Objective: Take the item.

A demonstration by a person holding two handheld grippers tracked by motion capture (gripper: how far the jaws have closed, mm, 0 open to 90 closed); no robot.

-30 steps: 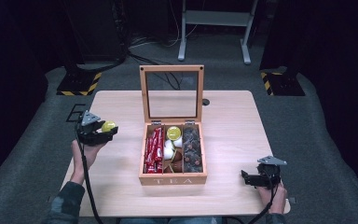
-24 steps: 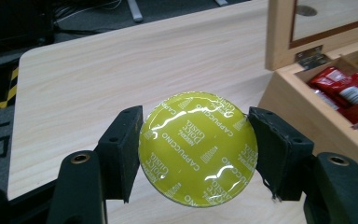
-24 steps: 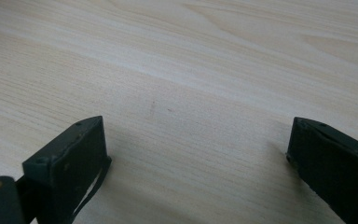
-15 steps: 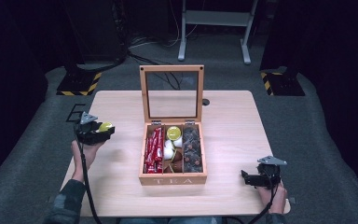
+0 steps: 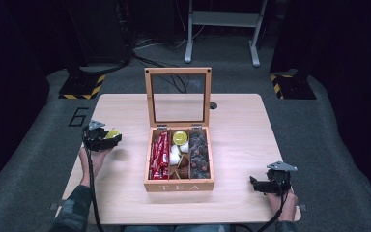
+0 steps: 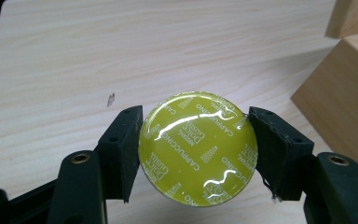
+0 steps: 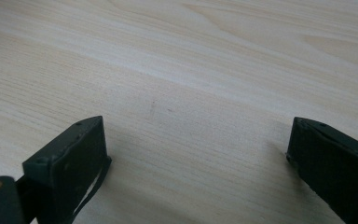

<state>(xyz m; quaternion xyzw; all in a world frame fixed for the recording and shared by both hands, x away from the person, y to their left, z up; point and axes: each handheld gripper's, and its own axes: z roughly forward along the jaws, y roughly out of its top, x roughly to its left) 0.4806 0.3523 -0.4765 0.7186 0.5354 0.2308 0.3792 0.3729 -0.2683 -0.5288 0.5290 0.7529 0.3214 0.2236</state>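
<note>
The left gripper [image 6: 198,149] is clamping one round coffee capsule [image 6: 198,148] between its two black pads, which are pressing on the capsule's opposite edges. The capsule's glossy yellow-green foil lid is carrying white print reading "CAPPUCCINO", "NESCAFÉ" and "Dolce Gusto", with the word "CAPPUCCINO" running again around the rim. In the high view the same gripper [image 5: 107,137] is sitting near the table's left edge with the yellow capsule [image 5: 111,134] at its tip, well apart from the box and over bare tabletop; whether it is touching the wood I cannot tell.

The wooden tea box [image 5: 179,184] is standing at the middle of the table [image 5: 241,125], and its front wall is showing the letters "TEA". Its lid [image 5: 178,96], a wooden frame around a clear pane, is standing upright on two small metal hinges. Inside, three compartments are running front to back: the left one is holding red stick sachets [image 5: 160,153], the middle one is holding one more yellow-lidded capsule [image 5: 179,138] with white and brown capsules below it, and the right one is holding dark capsules [image 5: 198,153]. Their exact counts are too small to tell.

The right gripper [image 5: 258,185] is resting near the table's front right corner, its jaws spread wide with nothing between them. In its own view two matte black rubber pads [image 7: 77,154] are framing pale, fine-grained wood.
</note>
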